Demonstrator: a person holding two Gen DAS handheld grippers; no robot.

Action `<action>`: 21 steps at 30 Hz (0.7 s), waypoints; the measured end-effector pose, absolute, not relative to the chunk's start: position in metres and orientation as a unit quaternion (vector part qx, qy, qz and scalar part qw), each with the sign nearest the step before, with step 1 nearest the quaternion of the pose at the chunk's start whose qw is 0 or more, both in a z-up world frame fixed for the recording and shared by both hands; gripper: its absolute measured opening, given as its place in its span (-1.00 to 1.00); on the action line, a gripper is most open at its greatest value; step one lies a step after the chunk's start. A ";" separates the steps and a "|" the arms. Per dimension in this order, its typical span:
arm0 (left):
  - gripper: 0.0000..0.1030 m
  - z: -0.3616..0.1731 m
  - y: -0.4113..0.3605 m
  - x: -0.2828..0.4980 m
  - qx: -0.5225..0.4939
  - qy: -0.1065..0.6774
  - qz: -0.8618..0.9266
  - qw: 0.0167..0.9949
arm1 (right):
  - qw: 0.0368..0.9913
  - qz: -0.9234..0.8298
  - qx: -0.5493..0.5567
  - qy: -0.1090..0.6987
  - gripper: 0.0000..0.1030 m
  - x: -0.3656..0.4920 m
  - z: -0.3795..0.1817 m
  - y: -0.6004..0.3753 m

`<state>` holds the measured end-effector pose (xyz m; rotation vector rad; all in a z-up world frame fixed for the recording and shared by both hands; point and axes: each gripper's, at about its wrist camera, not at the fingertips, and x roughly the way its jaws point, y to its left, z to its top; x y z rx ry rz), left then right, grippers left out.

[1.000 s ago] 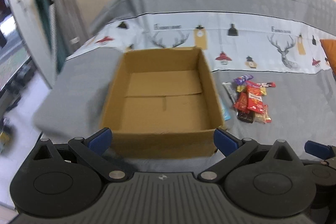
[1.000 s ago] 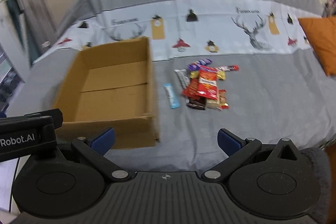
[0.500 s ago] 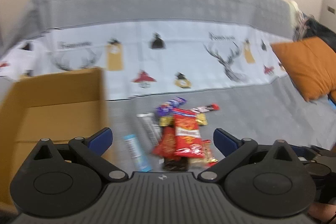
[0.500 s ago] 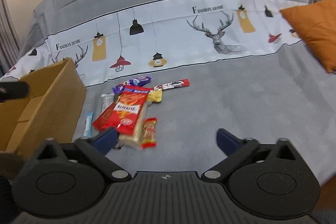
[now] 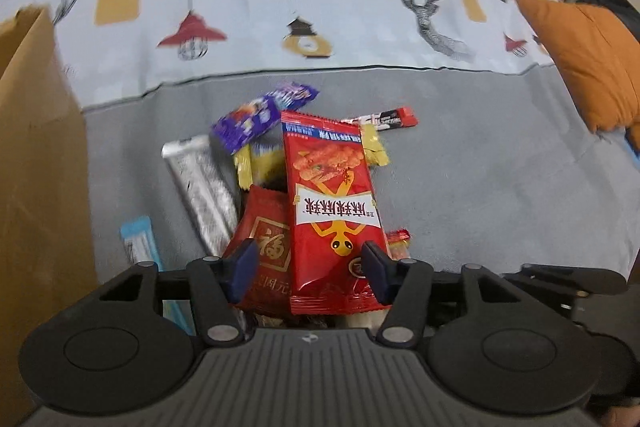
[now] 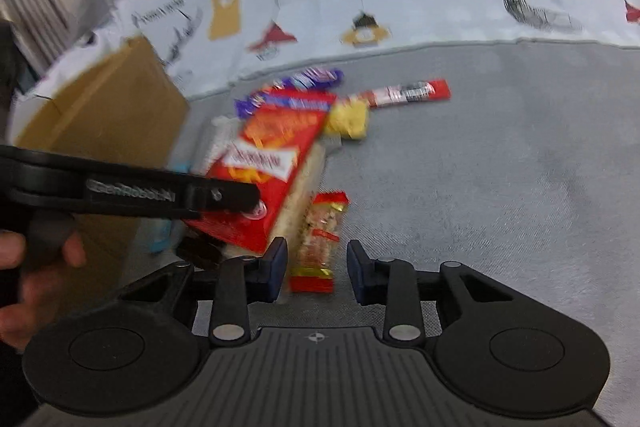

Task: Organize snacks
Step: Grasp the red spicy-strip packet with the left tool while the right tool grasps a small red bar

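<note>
Orange cushion [image 5: 592,63] left-view only, hand [image 6: 24,267] right-view

A grey bedspread [image 5: 480,195] fills the lower and middle frame of both views. Across the top runs its white band [image 5: 320,7] printed with lamps, tags and deer heads. An orange cushion [image 5: 592,67] lies at the right edge of the left view, on the spread.

Snack pkts [image 5: 332,203] heaped beside cardboard box [image 5: 36,163]
</note>
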<state>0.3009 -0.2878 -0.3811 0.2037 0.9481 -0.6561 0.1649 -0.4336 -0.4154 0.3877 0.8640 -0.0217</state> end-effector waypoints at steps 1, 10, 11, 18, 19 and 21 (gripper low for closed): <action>0.16 -0.378 -0.289 0.299 0.101 0.442 -0.313 0.834 | 0.892 -0.010 0.186 0.412 -0.32 0.164 -0.417 -0.433; -0.81 -0.358 -0.283 0.270 0.093 0.438 -0.327 0.832 | 0.895 -0.063 0.158 0.413 -0.61 0.147 -0.408 -0.448; -0.82 -0.357 -0.281 0.266 0.094 0.440 -0.327 0.831 | 0.894 -0.072 0.162 0.412 -0.61 0.139 -0.407 -0.453; -0.76 -0.366 -0.273 0.220 0.101 0.486 -0.362 0.789 | 0.890 -0.132 0.173 0.400 -0.61 0.077 -0.405 -0.480; -0.69 -0.371 -0.277 0.215 0.108 0.490 -0.360 0.786 | 0.889 -0.131 0.182 0.399 -0.61 0.073 -0.406 -0.482; -0.04 -0.385 -0.286 0.212 0.125 0.499 -0.344 0.785 | 0.889 -0.130 0.189 0.395 -0.59 0.071 -0.407 -0.484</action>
